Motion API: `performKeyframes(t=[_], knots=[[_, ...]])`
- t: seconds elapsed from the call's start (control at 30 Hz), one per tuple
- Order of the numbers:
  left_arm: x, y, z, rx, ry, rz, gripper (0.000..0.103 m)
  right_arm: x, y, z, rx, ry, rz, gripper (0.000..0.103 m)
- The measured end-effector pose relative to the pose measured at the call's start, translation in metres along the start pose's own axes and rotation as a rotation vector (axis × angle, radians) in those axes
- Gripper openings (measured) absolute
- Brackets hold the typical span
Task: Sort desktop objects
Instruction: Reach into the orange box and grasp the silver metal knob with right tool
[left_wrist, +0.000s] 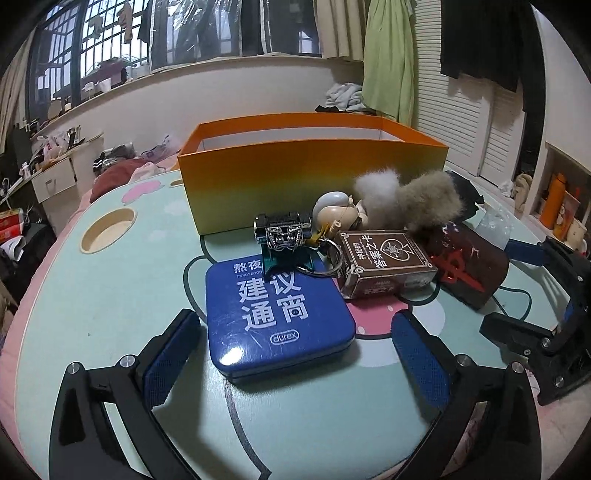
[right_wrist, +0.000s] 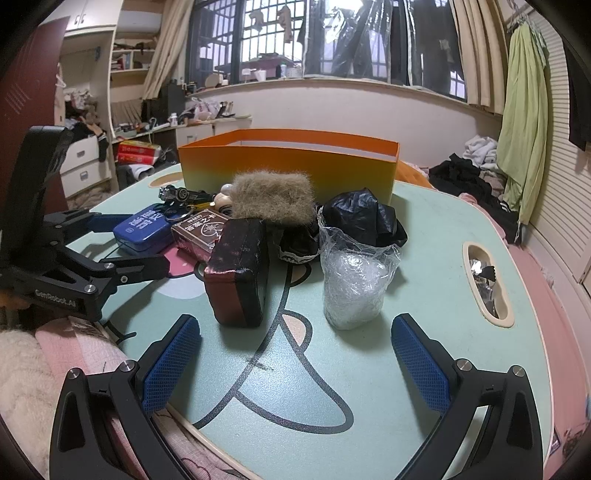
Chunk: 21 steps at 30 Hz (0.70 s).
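An open orange box (left_wrist: 310, 173) stands at the back of the mint table; it also shows in the right wrist view (right_wrist: 288, 162). In front of it lie a blue tin (left_wrist: 277, 314), a toy car with a keyring (left_wrist: 282, 230), a brown card box (left_wrist: 384, 262), a dark red box (right_wrist: 238, 273), a furry toy (right_wrist: 273, 197), a black bag (right_wrist: 362, 216) and a clear plastic wad (right_wrist: 352, 280). My left gripper (left_wrist: 295, 350) is open, its fingers on either side of the blue tin. My right gripper (right_wrist: 295, 354) is open and empty, just short of the dark red box and plastic wad.
The table has a round cut-out (left_wrist: 109, 229) at the left and an oval slot (right_wrist: 487, 273) at the right. The table's edge runs close under both grippers, with pink bedding (right_wrist: 74, 350) around it. The room behind is cluttered.
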<state>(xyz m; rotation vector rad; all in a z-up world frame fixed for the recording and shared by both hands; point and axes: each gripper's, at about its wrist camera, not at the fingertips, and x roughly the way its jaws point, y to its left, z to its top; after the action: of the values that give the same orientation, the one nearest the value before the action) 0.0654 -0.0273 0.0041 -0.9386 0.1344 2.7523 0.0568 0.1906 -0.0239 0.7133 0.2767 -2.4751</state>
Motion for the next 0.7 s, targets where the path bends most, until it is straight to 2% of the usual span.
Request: performKeyframes(t=[0.2,0.33,0.4,0.5,0.63,0.7], knots=[[0.0,0.002,0.001,-0.002,-0.004,-0.003,0.103,-0.004,-0.003,0.003,0.01,0.012,-0.005,0.103],[0.0,0.002,0.001,-0.002,-0.004,-0.003,0.103,-0.017,-0.018,0.02,0.087,0.006,0.078,0.103],[0.0,0.002,0.001,-0.002,-0.005,-0.003,0.103,-0.027,-0.027,0.043,0.142,-0.036,0.094,0.103],[0.0,0.002,0.001,-0.001,-0.005,-0.003,0.103,-0.026,-0.029,0.091,0.173,-0.064,0.056,0.103],[0.0,0.002,0.001,-0.002,-0.005,-0.003,0.103,0.014,-0.012,0.149,0.13,0.047,-0.052,0.103],[0.0,0.001,0.001,-0.002,-0.005,-0.003,0.103,0.034,-0.009,0.163,0.125,0.087,-0.062,0.103]])
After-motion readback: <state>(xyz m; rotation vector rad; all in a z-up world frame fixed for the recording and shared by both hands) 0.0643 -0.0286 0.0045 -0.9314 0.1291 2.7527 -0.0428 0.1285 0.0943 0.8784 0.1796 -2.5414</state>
